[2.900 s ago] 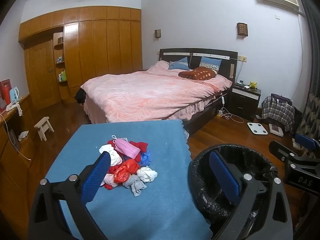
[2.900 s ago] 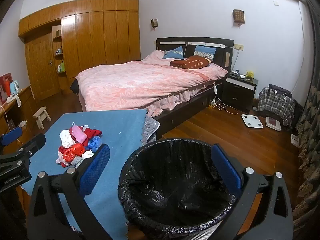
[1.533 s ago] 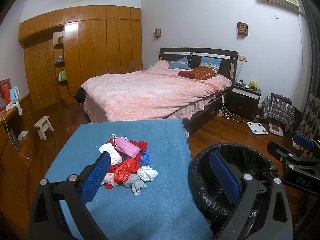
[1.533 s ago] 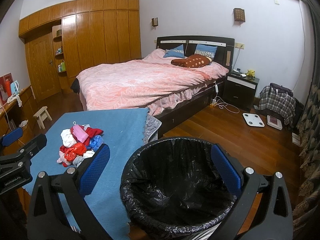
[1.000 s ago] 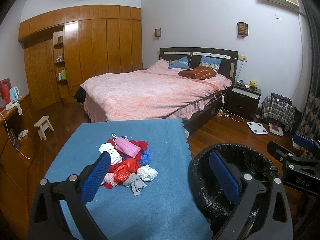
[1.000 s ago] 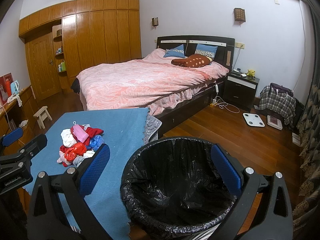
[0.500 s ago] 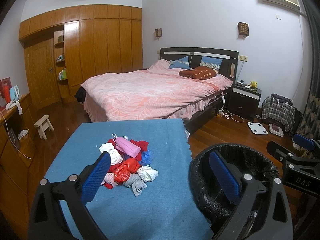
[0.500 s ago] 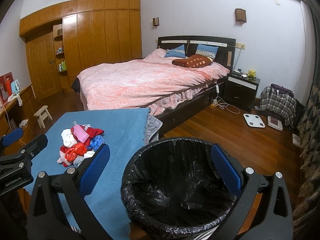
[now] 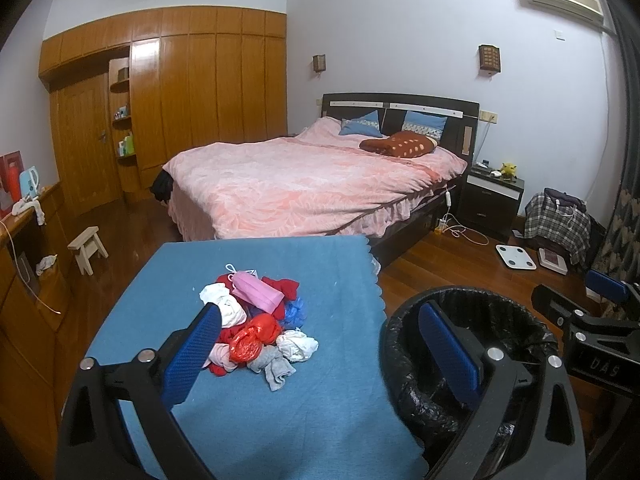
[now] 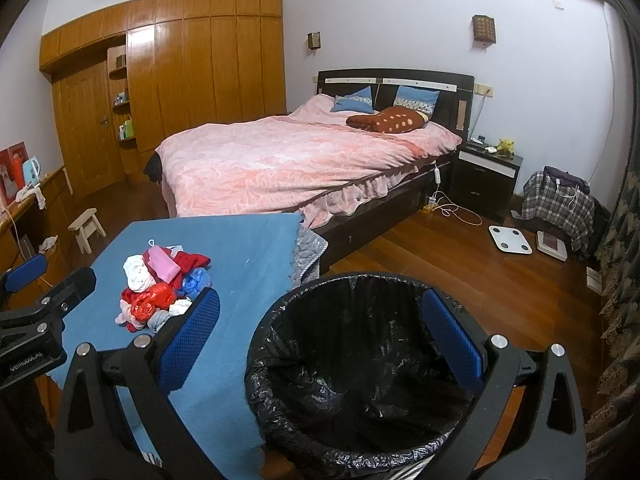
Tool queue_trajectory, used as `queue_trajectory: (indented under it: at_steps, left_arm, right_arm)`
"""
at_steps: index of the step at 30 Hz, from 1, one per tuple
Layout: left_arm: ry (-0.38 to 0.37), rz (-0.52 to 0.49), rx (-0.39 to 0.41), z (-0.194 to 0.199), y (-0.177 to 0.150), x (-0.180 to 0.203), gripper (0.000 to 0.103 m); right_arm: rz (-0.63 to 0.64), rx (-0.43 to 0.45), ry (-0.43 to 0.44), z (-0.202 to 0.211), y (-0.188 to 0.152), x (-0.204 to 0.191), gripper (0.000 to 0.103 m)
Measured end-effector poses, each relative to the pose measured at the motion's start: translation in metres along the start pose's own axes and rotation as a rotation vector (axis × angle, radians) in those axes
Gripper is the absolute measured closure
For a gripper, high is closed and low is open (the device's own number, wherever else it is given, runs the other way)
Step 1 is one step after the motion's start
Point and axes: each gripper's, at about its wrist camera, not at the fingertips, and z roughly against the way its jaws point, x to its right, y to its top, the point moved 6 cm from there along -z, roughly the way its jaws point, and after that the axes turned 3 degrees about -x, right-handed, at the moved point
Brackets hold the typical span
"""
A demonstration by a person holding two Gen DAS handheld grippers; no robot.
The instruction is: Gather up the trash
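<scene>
A pile of crumpled trash (image 9: 256,320) lies on the blue-covered table (image 9: 320,420): a pink mask, red and blue bags, white and grey wads. It also shows in the right wrist view (image 10: 160,284). A bin lined with a black bag (image 10: 360,380) stands right of the table; its rim shows in the left wrist view (image 9: 404,360). My left gripper (image 9: 320,320) is open and empty, above the table's near part, behind the pile. My right gripper (image 10: 320,312) is open and empty above the bin.
A bed with a pink cover (image 9: 304,184) stands beyond the table. A wooden wardrobe (image 9: 180,112) lines the far wall, a small stool (image 9: 88,248) on the floor left. A nightstand (image 9: 492,196), a scale (image 9: 516,258) and a plaid bag (image 9: 556,220) are at right.
Almost nothing has changed; both grippers stay open and hover nearly still, with only a slight drift of the right view.
</scene>
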Motion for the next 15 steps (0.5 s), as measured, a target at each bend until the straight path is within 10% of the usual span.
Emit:
queue_trajectory:
  at_steps: [15]
  left_arm:
    - [0.099,0.028,0.001,-0.026,-0.016,-0.048,0.006]
  right_arm:
    - [0.028,0.001,0.048,-0.032,0.001,-0.030,0.005]
